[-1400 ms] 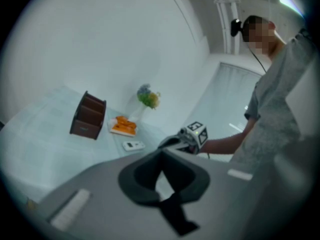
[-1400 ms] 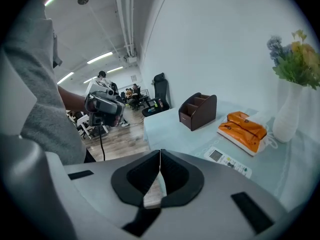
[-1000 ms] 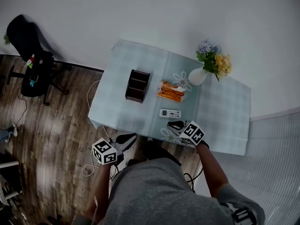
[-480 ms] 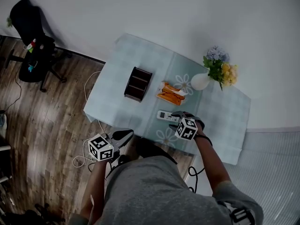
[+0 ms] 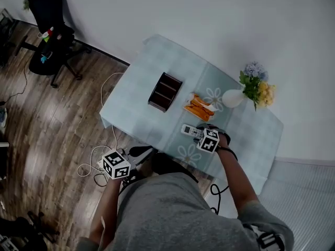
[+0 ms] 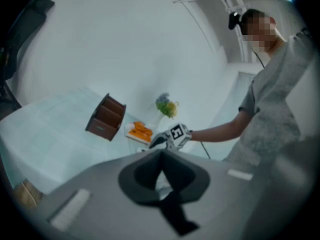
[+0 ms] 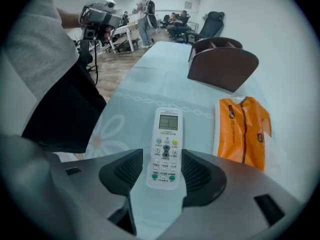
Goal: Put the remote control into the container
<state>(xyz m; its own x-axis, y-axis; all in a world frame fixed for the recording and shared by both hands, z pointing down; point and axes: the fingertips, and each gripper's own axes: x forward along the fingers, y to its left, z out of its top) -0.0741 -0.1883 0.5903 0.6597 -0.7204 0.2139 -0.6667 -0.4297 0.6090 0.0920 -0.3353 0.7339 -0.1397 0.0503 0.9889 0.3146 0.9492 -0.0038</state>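
Note:
A white remote control [image 7: 165, 146] lies flat on the pale checked table [image 5: 133, 101], display end away from me. My right gripper [image 7: 161, 173] points straight down over it. Its jaws have just been opening and now stand wide, one on either side of the remote's button end, without pressing on it. In the head view that gripper [image 5: 203, 133] covers part of the remote [image 5: 189, 130]. The container, a dark brown open box [image 5: 165, 91] with compartments, stands further back on the table [image 7: 222, 61]. My left gripper [image 5: 140, 151] is shut and empty, held off the table's near edge [image 6: 161, 158].
An orange packet [image 5: 198, 107] lies just right of the remote [image 7: 243, 131]. A white vase with flowers [image 5: 234, 97] stands at the table's right. A black office chair [image 5: 49, 20] and loose cables [image 5: 94, 163] are on the wooden floor to the left.
My right gripper moved from the table's near edge onto the remote, turned to point downward, sank, and opened its jaws around it. The left gripper stayed put.

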